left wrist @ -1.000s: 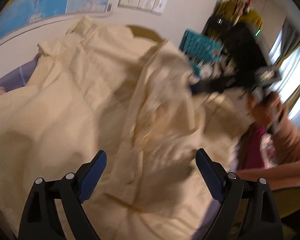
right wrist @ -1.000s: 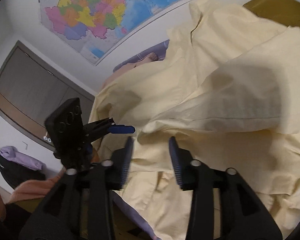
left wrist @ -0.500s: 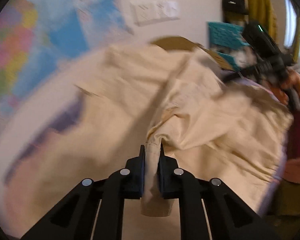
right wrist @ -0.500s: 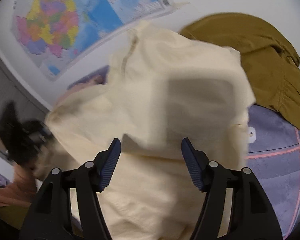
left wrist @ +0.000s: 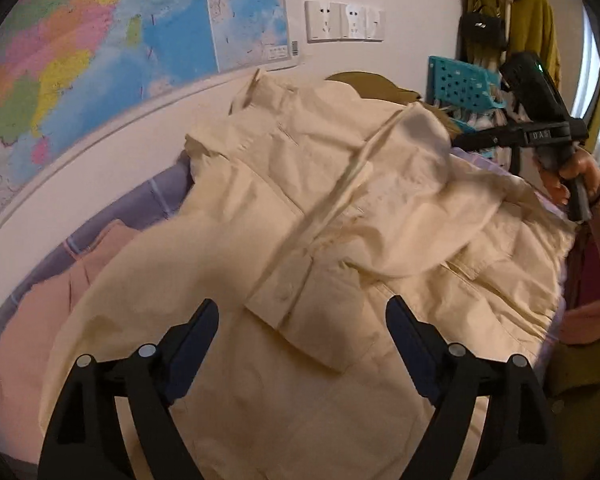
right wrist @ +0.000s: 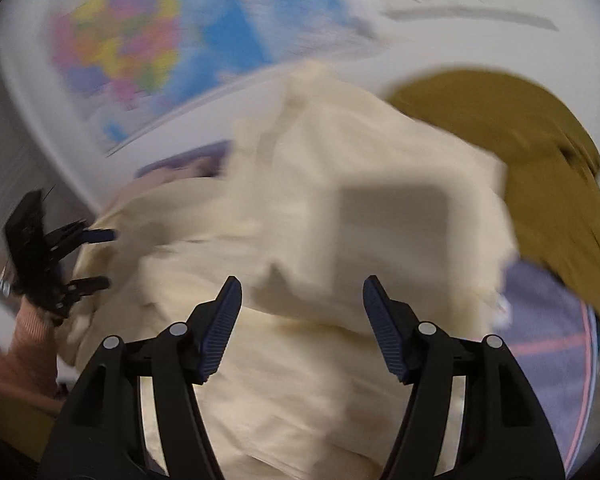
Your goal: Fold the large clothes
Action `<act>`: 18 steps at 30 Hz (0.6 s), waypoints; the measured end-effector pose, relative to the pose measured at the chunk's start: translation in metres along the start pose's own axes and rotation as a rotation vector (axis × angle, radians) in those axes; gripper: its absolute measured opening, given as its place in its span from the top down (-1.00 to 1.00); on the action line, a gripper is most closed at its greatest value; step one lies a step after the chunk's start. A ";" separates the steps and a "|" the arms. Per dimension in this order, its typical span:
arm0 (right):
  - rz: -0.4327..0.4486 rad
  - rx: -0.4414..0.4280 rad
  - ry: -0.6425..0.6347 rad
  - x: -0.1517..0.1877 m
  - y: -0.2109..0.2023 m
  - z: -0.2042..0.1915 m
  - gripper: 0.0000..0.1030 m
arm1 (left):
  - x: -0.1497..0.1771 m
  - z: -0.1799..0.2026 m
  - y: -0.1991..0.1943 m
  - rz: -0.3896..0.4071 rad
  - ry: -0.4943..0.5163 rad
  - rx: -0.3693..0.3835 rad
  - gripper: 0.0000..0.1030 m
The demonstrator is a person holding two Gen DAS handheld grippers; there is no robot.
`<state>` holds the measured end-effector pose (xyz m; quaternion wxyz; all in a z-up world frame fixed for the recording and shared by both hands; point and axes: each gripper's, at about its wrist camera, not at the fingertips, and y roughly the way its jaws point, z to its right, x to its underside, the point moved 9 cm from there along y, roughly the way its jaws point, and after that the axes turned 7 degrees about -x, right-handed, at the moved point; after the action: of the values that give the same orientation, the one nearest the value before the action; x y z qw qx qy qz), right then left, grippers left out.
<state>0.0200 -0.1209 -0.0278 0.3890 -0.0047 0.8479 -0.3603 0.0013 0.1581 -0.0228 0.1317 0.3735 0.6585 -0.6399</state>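
Note:
A large cream shirt (left wrist: 300, 216) lies spread on the bed with both sleeves folded across its front. My left gripper (left wrist: 302, 332) is open and empty just above the shirt's near part, by the folded cuff (left wrist: 312, 320). My right gripper (right wrist: 302, 320) is open and empty above the shirt (right wrist: 340, 240) in the blurred right wrist view. It also shows in the left wrist view (left wrist: 540, 136) at the shirt's far right side, held in a hand. The left gripper shows in the right wrist view (right wrist: 60, 256) at the left.
A purple bedsheet (left wrist: 156, 188) lies under the shirt. A pink garment (left wrist: 40, 312) lies at left and an olive-brown garment (right wrist: 520, 152) at the far right. A wall with maps (left wrist: 100, 40) and sockets (left wrist: 340, 20) stands behind. A teal crate (left wrist: 460, 84) and hanging clothes (left wrist: 532, 24) stand at right.
My left gripper was shut on the shirt's sleeve half a second ago; it has let go and is open. The sleeve now lies across the front. My right gripper stays open and has moved.

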 end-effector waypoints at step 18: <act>-0.238 0.115 -0.171 0.011 0.122 0.000 0.19 | -0.026 -0.030 0.025 0.030 0.035 -0.257 0.21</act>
<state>0.0453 -0.0334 -0.1105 0.4137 -0.1136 0.7832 -0.4500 0.0450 0.1756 -0.0205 0.1766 0.3743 0.7316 -0.5418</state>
